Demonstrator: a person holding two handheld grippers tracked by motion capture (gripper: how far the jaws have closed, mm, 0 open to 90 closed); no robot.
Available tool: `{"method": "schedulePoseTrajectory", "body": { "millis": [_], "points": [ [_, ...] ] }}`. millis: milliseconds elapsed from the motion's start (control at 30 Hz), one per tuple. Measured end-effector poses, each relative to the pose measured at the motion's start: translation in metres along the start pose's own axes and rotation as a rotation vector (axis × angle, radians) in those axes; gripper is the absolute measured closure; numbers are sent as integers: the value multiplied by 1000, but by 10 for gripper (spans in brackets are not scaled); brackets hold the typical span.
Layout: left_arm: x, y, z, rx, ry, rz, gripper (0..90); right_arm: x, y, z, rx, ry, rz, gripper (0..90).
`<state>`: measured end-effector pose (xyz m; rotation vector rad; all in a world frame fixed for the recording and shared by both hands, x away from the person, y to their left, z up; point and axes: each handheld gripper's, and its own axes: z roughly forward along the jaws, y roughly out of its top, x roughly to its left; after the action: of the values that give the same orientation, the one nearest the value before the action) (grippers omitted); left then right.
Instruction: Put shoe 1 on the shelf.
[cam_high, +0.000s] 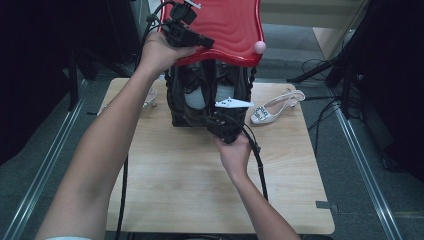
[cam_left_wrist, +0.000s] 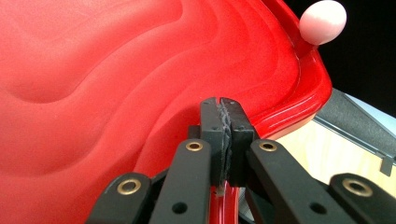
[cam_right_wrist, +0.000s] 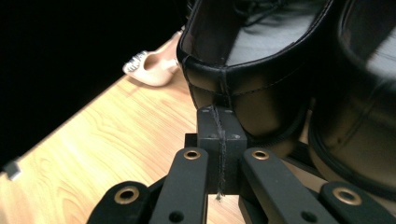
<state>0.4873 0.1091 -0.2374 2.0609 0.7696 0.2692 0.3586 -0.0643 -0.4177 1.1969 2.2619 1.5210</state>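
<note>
Gripping red lid (cam_left_wrist: 140, 70) (left gripper (cam_left_wrist: 223, 109))

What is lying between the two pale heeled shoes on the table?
In the high view, the pair of black shoes stands between the left pale shoe and the right pale shoe.

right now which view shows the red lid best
The high view: it shows the red lid whole, raised over the black shoes, with the left gripper clamped on its front edge. The left gripper view shows its rippled surface and one rim close up. The right gripper view looks at a shoe heel instead.
</note>
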Motion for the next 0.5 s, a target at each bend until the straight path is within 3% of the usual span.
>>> {"method": "schedulePoseTrajectory", "body": {
  "millis": [167, 500],
  "points": [
    [0, 0, 0, -2, 2, 0, 898, 9, 10, 11, -6, -25, -28, 900],
    [0, -1, 0, -3, 3, 4, 898, 7, 30, 36, -40, -60, -11, 900]
  ]
}}
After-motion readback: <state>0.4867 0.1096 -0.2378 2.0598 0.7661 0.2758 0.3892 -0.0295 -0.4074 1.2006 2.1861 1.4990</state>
